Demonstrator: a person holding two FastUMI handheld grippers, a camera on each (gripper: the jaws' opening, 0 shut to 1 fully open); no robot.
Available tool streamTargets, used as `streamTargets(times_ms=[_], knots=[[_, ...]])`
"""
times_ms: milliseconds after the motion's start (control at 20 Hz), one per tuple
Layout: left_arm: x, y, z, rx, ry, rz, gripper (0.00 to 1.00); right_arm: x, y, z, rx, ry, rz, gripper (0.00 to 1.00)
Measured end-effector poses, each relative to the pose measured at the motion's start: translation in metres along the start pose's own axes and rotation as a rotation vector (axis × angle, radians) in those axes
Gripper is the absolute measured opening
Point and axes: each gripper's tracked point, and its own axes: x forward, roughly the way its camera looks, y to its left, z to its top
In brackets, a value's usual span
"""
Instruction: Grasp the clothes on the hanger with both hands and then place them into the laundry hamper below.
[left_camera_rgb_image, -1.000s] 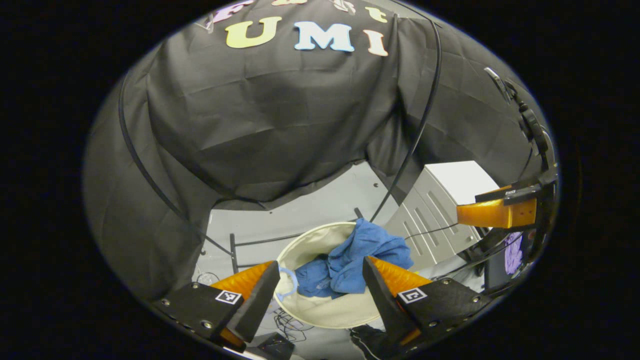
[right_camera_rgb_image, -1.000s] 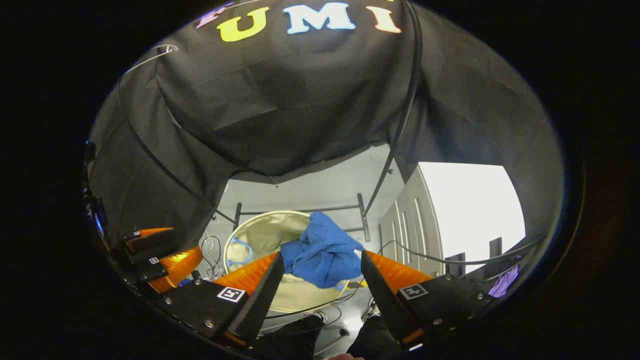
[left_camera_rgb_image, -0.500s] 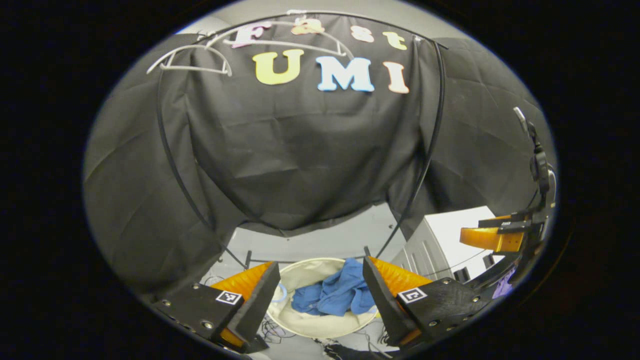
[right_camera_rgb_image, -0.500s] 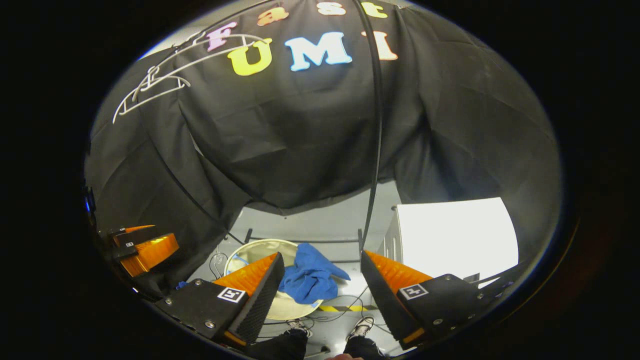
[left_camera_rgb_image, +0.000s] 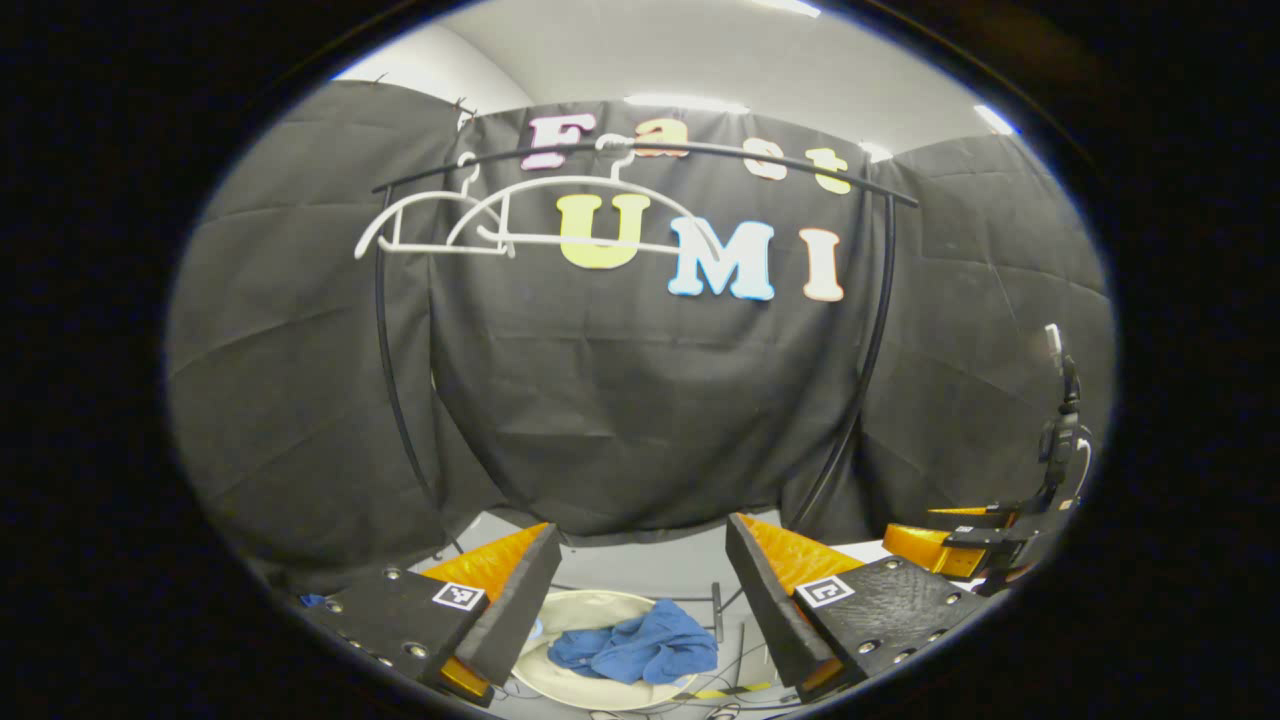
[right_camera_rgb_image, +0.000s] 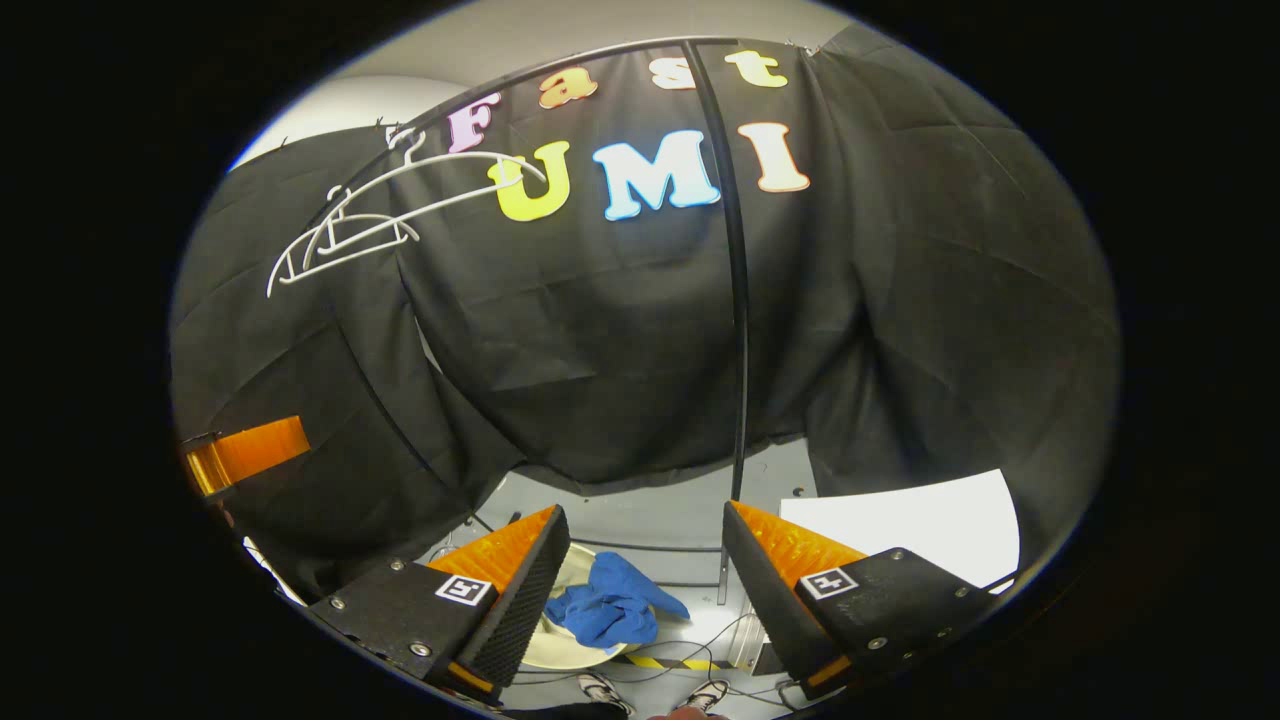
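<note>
Both my tongs wide apart, holding nothing: left gripper (left_camera_rgb_image: 640, 600), right gripper (right_camera_rgb_image: 640, 590). Blue clothes (left_camera_rgb_image: 640, 648) lie bunched in the laundry hamper (left_camera_rgb_image: 590, 690) well below and ahead of both tips. I judge the drop done; neither gripper is clearly nearer.

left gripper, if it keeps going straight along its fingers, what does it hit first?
Probably the black cloth wall. The left gripper is open and aimed at it, with free space between. The blue garment in the hamper sits below that line. Depth is unclear.
</note>
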Motion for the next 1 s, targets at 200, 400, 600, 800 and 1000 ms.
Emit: streamTargets(times_ms=[200,400,600,800,1000], knots=[[-0.02,0.005,0.061,0.004,-0.11,-0.011,0.97,-0.015,0.01,0.062,-0.038,-0.168,-0.035,0.92],[-0.042,0.023,0.113,-0.015,-0.231,-0.032,0.97,-0.044,0.036,0.115,-0.076,-0.324,-0.047,0.92],[-0.067,0.047,0.154,0.004,-0.338,-0.031,0.97,-0.063,0.062,0.144,-0.062,-0.402,-0.039,0.96],[-0.087,0.071,0.17,0.033,-0.394,0.005,0.96,-0.083,0.072,0.165,-0.052,-0.482,-0.075,0.96],[-0.104,0.081,0.168,0.056,-0.434,0.015,0.96,-0.093,0.072,0.167,-0.053,-0.504,-0.113,0.96]])
